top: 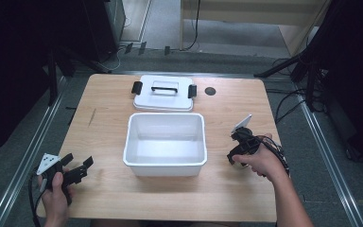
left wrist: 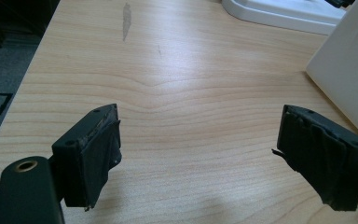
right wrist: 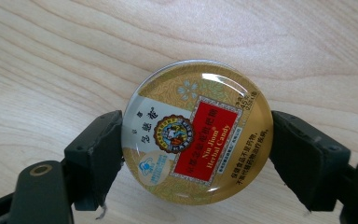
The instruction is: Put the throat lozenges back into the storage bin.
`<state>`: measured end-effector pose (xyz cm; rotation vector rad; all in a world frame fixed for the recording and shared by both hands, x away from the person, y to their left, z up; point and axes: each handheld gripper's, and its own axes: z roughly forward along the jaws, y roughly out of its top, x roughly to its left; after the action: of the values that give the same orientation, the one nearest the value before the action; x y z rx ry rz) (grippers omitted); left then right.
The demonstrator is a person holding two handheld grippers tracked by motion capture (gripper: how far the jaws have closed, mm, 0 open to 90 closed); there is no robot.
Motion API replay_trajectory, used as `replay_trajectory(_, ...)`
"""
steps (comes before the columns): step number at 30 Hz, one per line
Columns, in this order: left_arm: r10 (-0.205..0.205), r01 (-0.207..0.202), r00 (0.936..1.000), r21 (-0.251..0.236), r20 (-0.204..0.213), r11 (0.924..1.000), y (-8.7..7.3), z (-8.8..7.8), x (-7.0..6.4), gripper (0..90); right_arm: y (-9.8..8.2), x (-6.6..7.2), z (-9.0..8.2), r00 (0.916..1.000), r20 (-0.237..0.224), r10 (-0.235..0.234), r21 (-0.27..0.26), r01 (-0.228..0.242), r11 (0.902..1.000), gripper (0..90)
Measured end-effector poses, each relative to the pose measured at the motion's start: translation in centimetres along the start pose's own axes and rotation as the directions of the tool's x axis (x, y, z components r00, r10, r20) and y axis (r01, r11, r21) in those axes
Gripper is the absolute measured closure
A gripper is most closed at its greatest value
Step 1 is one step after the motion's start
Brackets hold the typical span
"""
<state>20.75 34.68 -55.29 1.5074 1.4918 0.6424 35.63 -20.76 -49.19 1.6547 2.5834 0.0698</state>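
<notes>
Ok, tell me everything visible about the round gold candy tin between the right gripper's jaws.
The round gold candy tin looks like glossy metal, lid up, with a red label panel reading Nin Jiom Herbal Candy, a circular emblem and Chinese text. It sits closed and flat over the light wooden table, the right gripper clamping its rim from both sides with black jaws.

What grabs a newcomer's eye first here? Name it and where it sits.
The round gold and red candy tin stands out most, clamped between the jaws of the right gripper at the table's right side. Next is the open white plastic bin in the middle of the wooden table, with its white lid with black handle and clips lying flat behind it. The left gripper is open over bare wood at the near left corner.
</notes>
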Motion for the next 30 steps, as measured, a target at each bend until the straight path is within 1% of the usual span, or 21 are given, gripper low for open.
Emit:
replay_trajectory(3,0.000,0.000,1.0000,0.001,0.000,1.0000,0.0,0.0,0.0,14.0,0.0,0.0,-0.5,1.0000,0.001,-0.007,-0.009,0.007,0.9999,21.4)
replay_trajectory(11,0.000,0.000,1.0000,0.001,0.001,1.0000,0.0,0.0,0.0,14.0,0.3,0.0,-2.3,0.9994,-0.016,-0.030,-0.029,0.030,0.9991,21.5)
replay_trajectory(18,-0.001,0.001,1.0000,0.001,0.001,1.0000,0.0,0.0,0.0,14.0,0.7,0.3,-4.0,0.9978,-0.011,-0.066,-0.048,0.065,0.9967,21.5)
replay_trajectory(22,-0.001,0.001,1.0000,0.001,0.002,1.0000,0.0,0.0,0.0,14.0,1.0,0.6,-4.9,0.9944,-0.008,-0.105,-0.066,0.104,0.9923,21.5)
replay_trajectory(25,-0.001,0.001,1.0000,0.001,0.002,1.0000,0.0,0.0,0.0,14.0,1.1,1.0,-5.7,0.9881,-0.002,-0.154,-0.078,0.153,0.9851,21.5)
replay_trajectory(27,-0.001,0.001,1.0000,0.001,0.002,1.0000,0.0,0.0,0.0,14.0,1.2,1.2,-6.1,0.9809,0.009,-0.195,-0.079,0.195,0.9777,21.5)
replay_trajectory(30,-0.001,0.001,1.0000,0.001,0.002,1.0000,0.0,0.0,0.0,14.0,1.3,1.6,-6.7,0.9689,0.007,-0.247,-0.096,0.247,0.9643,21.6)
